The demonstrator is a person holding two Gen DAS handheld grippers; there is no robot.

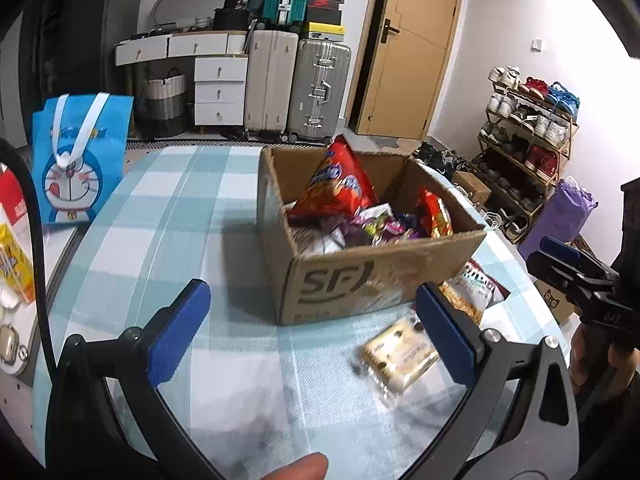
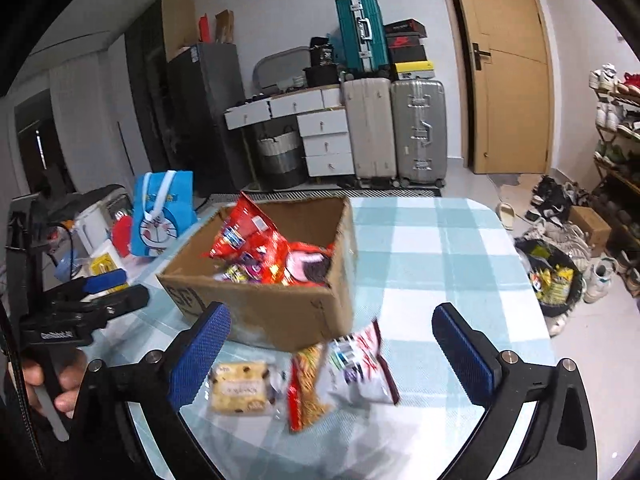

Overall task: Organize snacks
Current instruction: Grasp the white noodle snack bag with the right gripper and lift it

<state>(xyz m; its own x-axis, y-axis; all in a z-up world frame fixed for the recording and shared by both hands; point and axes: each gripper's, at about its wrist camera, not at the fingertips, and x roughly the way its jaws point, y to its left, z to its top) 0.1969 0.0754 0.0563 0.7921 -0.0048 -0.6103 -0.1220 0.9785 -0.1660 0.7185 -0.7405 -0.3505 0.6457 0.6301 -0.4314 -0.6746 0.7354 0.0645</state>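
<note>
Left gripper point(image 1: 316, 330): jaws fully spread, blue pads point(image 1: 180, 332) facing each other, nothing between them; pitched downward. A fingertip point(image 1: 298, 468) of the holding hand shows at the bottom edge of the left wrist view. Right gripper point(image 2: 332, 356): jaws fully spread, nothing clamped; pitched downward. Left hand point(image 2: 48, 384): wrapped around its gripper handle.

"SF" printed on cardboard box point(image 1: 340, 280) front, other package lettering too blurred
</note>
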